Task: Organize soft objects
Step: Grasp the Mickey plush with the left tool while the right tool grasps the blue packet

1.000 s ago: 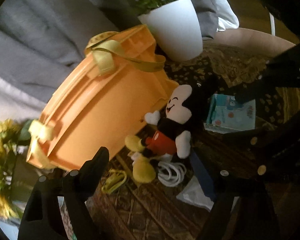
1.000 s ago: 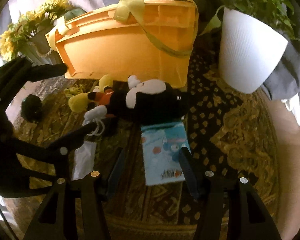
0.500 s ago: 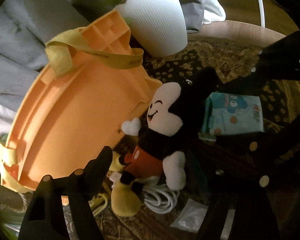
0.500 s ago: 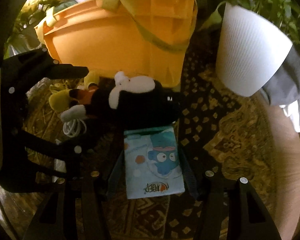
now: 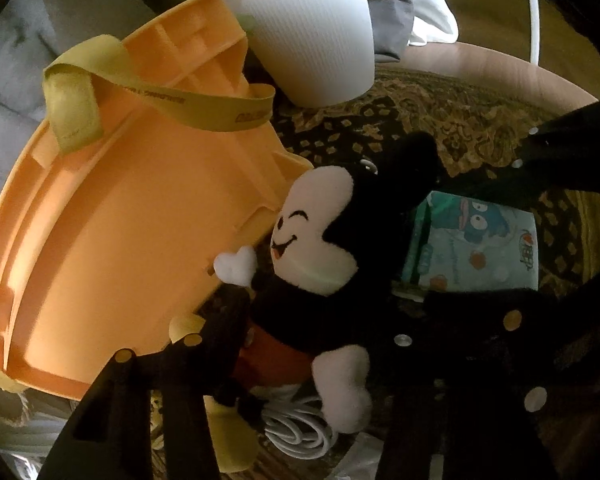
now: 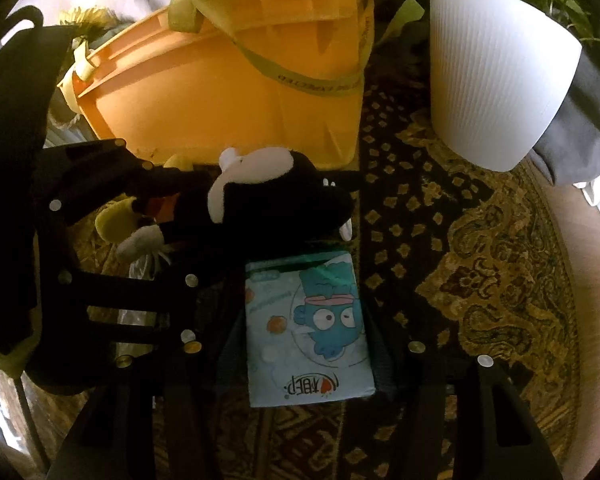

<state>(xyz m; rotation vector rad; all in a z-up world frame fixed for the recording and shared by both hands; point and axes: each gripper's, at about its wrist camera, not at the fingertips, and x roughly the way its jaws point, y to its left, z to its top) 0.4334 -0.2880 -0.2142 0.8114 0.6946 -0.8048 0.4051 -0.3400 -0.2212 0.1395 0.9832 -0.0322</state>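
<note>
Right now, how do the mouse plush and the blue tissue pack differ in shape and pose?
The mouse plush is a rounded, limbed figure in black, white and red; the tissue pack is a flat pale-blue rectangle with a cartoon print. The plush lies against the orange bin and over a white cable; the pack lies flat, apart from the bin. Both rest on the patterned cloth, each between open fingers.

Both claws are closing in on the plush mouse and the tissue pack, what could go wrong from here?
1. The white cable lies under the plush mouse legs; the left claw, open around its body, may snag it.
2. The right claw, open around the tissue pack, may crush the soft pack.
3. Both claws sit close together and could collide.
</note>
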